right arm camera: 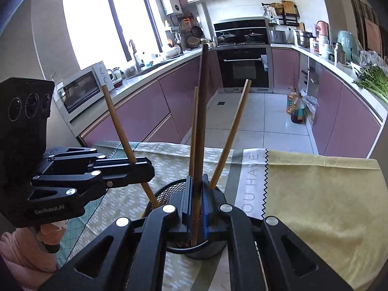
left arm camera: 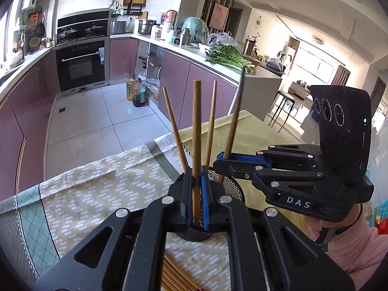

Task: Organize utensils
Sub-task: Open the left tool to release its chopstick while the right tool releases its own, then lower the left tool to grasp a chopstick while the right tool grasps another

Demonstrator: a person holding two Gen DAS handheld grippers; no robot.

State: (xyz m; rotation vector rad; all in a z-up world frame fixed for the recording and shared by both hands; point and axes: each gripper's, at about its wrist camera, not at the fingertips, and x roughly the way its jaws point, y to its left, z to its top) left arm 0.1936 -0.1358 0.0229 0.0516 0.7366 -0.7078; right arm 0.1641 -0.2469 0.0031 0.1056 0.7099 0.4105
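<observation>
A black mesh holder (left arm camera: 229, 184) (right arm camera: 167, 194) stands on the cloth-covered table. Several wooden chopsticks stand upright in it. My left gripper (left arm camera: 197, 194) is shut on one chopstick (left arm camera: 196, 126), directly over the holder. My right gripper (right arm camera: 197, 201) is shut on another chopstick (right arm camera: 201, 121), also over the holder. The right gripper also shows in the left wrist view (left arm camera: 224, 161), gripping its chopstick (left arm camera: 234, 121). The left gripper also shows in the right wrist view (right arm camera: 143, 169), gripping its chopstick (right arm camera: 118, 126). More chopsticks (left arm camera: 178, 276) lie flat on the cloth in front of the holder.
The table has a patterned green and white cloth (left arm camera: 97, 194) and a yellow cloth (right arm camera: 315, 206). Behind it are a tiled floor, purple cabinets (right arm camera: 145, 111), an oven (left arm camera: 81, 63), oil bottles (left arm camera: 135, 92) and greens (left arm camera: 228, 57) on the counter.
</observation>
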